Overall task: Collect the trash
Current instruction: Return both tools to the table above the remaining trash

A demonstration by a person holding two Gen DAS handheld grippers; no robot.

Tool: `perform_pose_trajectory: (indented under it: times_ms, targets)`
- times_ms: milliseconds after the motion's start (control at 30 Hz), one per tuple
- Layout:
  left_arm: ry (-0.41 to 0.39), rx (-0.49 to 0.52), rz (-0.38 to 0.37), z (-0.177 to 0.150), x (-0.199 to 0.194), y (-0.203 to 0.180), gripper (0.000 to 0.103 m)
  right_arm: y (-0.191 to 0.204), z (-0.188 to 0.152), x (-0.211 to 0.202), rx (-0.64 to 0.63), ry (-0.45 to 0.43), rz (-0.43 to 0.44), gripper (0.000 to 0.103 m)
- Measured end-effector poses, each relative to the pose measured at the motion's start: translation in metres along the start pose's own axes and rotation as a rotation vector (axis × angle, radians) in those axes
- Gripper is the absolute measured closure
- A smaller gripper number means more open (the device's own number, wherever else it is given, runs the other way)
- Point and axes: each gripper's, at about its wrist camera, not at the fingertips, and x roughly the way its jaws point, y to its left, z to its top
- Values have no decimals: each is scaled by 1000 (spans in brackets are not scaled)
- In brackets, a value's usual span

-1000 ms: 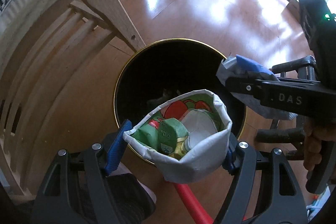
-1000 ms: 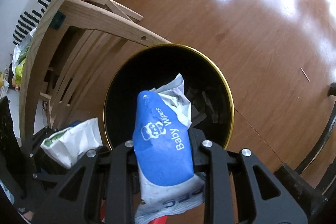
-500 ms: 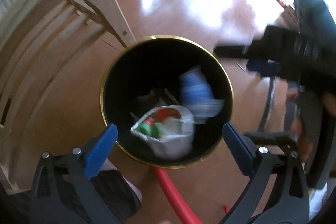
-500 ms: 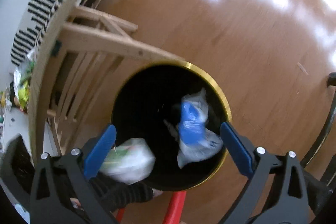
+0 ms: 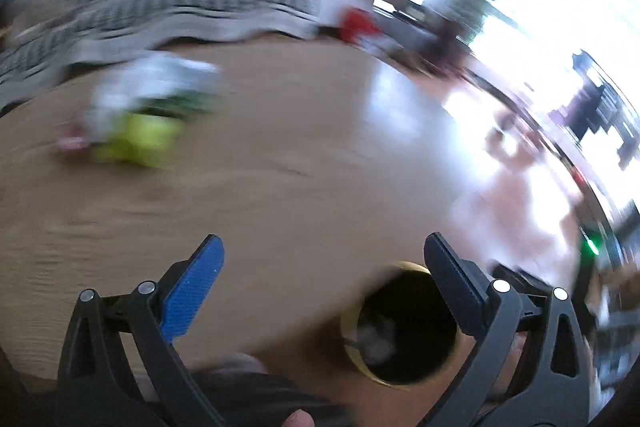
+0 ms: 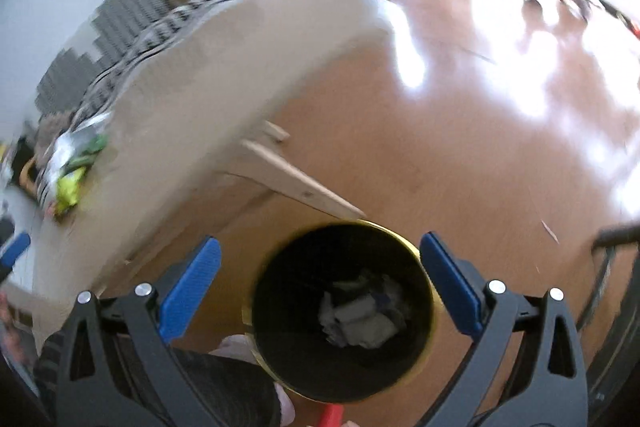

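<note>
Both grippers are seen empty, with the jaws spread wide and nothing between the pads: the left gripper (image 5: pixel 322 267) is raised above the counter (image 5: pixel 280 167), and the right gripper (image 6: pixel 320 263) hangs over the black, gold-rimmed bin (image 6: pixel 344 319) that stands on the wooden floor (image 6: pixel 460 167) beside the counter's leg. Crumpled wrappers (image 6: pixel 360 315) are seen at the bottom of the bin. The trash left to be collected is a small heap of packaging (image 5: pixel 140 115) lying on the counter top, white and silvery film with a yellow-green packet among it; in the left wrist view it is heavily blurred, so single pieces cannot be told apart, and in the right wrist view the same heap (image 6: pixel 72 167) is seen near the counter's far edge, well apart from the bin. Such packaging is judged to be very light, soft and crushable, with a slick film surface that may slide between the pads. It is best taken where the film is bunched or folded thick, across the middle of a piece, so that a firm fold is pinched rather than a loose corner.
</note>
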Motion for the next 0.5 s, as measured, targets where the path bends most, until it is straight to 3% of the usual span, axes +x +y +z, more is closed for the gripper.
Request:
perform_pose_trajectory:
  times_ms: [133,233,333,500]
  targets:
    - [-12,-153,177,19,-15,104,6,86,16,6,-163,-43,86,7]
    - [16,-231,259,26,-12,162,6,162,26,15,-282,-61,180,7]
    - [23,-269,287,37,0,201,6,232,41,27,-344,-80,261,7]
    - [70,-219,296,63,41,238,6,330,67,47,-388,-132,326,7]
